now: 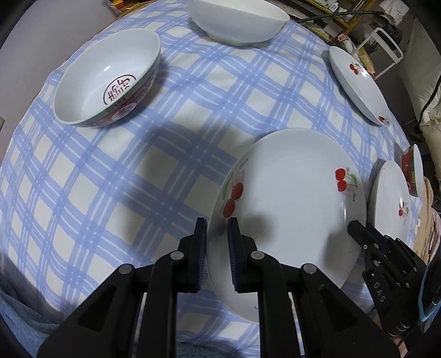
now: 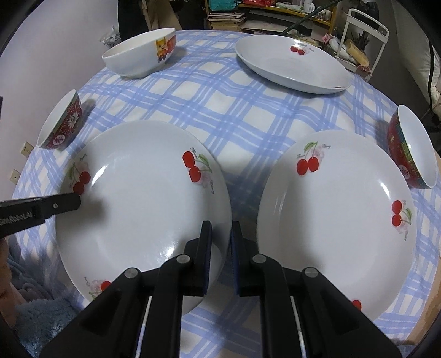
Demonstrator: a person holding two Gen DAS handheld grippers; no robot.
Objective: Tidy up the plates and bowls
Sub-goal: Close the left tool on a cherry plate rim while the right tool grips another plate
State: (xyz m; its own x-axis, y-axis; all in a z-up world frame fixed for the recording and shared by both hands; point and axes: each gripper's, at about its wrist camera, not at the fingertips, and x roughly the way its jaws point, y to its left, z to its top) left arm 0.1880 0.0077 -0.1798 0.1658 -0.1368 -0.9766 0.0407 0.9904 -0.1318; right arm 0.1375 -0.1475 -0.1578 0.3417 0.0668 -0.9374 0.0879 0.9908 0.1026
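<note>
A white cherry-print plate lies at the near middle of the blue-checked tablecloth. My left gripper is shut on its left rim, one pad above and one pad outside the edge. My right gripper is shut on the opposite rim; it also shows as a black tip. The left gripper enters the right wrist view from the left. Whether the plate rests on the cloth or is slightly raised, I cannot tell. A second cherry plate sits just to its right.
A third cherry plate lies at the far right. A red-patterned bowl stands left, a white cartoon bowl far back, another red bowl at the right edge. Cluttered shelves stand behind the table.
</note>
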